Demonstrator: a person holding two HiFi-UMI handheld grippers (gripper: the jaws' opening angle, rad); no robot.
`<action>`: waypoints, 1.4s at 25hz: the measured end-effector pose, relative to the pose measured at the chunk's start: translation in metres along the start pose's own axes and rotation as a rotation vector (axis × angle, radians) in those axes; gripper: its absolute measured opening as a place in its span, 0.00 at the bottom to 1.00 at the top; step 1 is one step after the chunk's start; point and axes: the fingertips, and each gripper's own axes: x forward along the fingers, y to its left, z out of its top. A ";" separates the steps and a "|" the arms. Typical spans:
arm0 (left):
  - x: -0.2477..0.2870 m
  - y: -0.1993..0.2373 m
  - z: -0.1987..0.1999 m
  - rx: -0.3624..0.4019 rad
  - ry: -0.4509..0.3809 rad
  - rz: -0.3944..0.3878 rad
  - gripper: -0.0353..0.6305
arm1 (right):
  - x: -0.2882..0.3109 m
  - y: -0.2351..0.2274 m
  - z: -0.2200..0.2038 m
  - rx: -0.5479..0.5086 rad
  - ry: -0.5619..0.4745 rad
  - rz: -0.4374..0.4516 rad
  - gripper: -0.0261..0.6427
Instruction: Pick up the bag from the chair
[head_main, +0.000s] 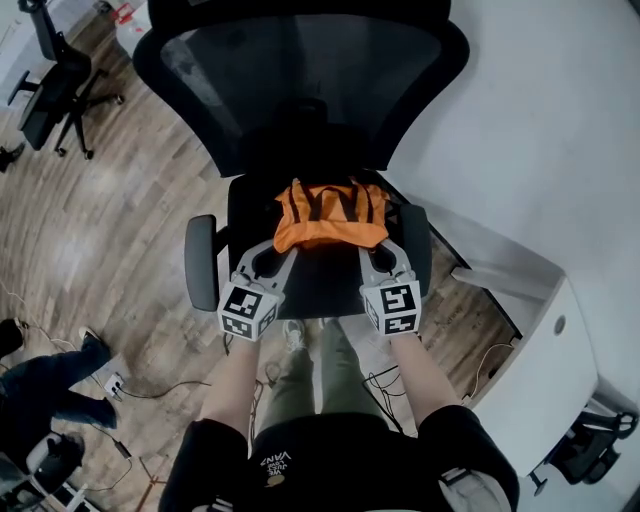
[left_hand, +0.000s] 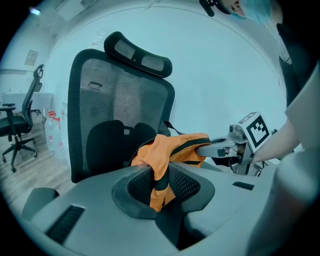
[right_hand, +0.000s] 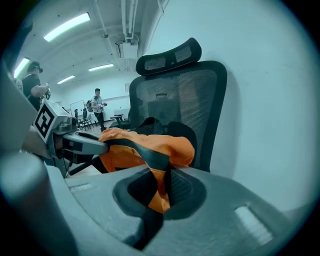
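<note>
- Bag (head_main: 330, 215), orange with dark straps, hangs bunched between the two grippers over the seat of the chair (head_main: 318, 275), toward the backrest side. Whether it is clear of the cushion cannot be told.
- Nearest of all, in front of the chair, are the person's legs (head_main: 320, 370). Both forearms reach toward the seat's front edge.
- Left gripper (head_main: 284, 247), over the left side of the chair's seat: its fingers (left_hand: 90, 205) are closed on a fold of orange cloth and a dark strap, which hang down between them.
- Right gripper (head_main: 372, 246), over the right side of the seat: its fingers are pinched almost together on cloth and a strap at the bag's other end.
- Armrests (head_main: 201, 262) flank the seat, one just outside each gripper.
- Behind the bag rises the chair's black mesh backrest (head_main: 300, 80), with a headrest (left_hand: 137, 54) on top.
- Wood floor (head_main: 110, 230) spreads to the left of the chair, with cables lying on it. A white wall (head_main: 540, 120) stands to the chair's right.
- Well beyond the chair's left side stands a second office chair (head_main: 55, 75). In the right gripper view, people (right_hand: 97, 107) stand far off down the room.
</note>
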 end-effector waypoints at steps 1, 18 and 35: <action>-0.002 0.000 0.003 0.002 -0.006 0.000 0.18 | -0.001 0.001 0.003 0.000 -0.005 0.000 0.06; -0.024 -0.002 0.050 0.057 -0.069 -0.003 0.18 | -0.024 0.010 0.041 -0.014 -0.057 -0.020 0.06; -0.056 -0.014 0.100 0.108 -0.128 -0.004 0.18 | -0.059 0.021 0.087 -0.031 -0.131 -0.026 0.06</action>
